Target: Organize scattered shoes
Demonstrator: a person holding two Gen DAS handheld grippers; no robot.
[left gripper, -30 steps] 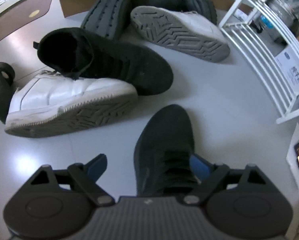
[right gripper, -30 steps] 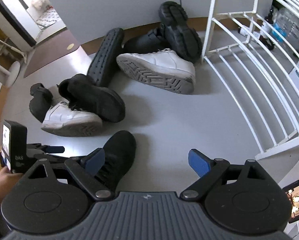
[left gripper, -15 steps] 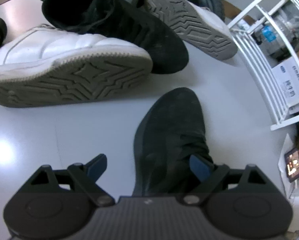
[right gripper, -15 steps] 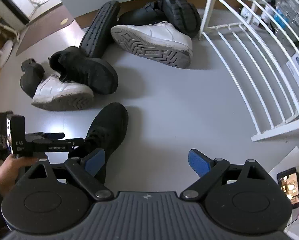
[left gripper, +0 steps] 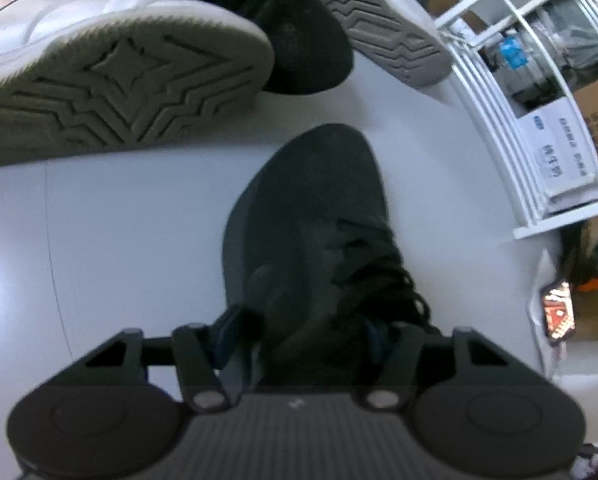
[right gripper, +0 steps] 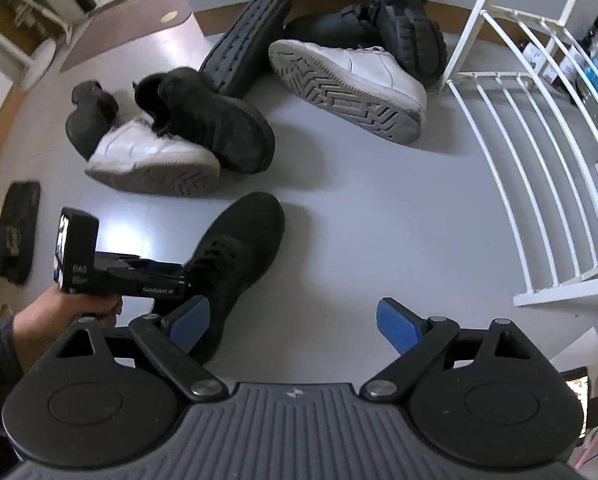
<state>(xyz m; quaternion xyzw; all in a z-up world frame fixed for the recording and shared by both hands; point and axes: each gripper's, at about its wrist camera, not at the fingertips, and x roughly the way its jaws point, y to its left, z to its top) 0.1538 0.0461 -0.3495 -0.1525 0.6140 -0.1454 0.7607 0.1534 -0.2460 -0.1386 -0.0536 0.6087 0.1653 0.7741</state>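
A black sneaker [left gripper: 311, 216], lying alone on the floor just in front of the white rack [right gripper: 539, 152], is straddled by the left gripper [left gripper: 299, 330], whose jaws have just been closing around its laced collar; firm pad contact cannot be confirmed. The right gripper [right gripper: 295, 320] is held open and empty beside it. 1 secure squeeze is judged necessary before lifting toward the rack.

Even, bright indoor light throws soft shadows and a glare patch on the glossy grey floor [right gripper: 363, 216]; the left view is motion-blurred, edges fisheye-bent.

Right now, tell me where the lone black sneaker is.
The black sneaker stands on the grey floor, apart from the shoe pile, toe toward a white sneaker, its laced collar between the left gripper's fingers.
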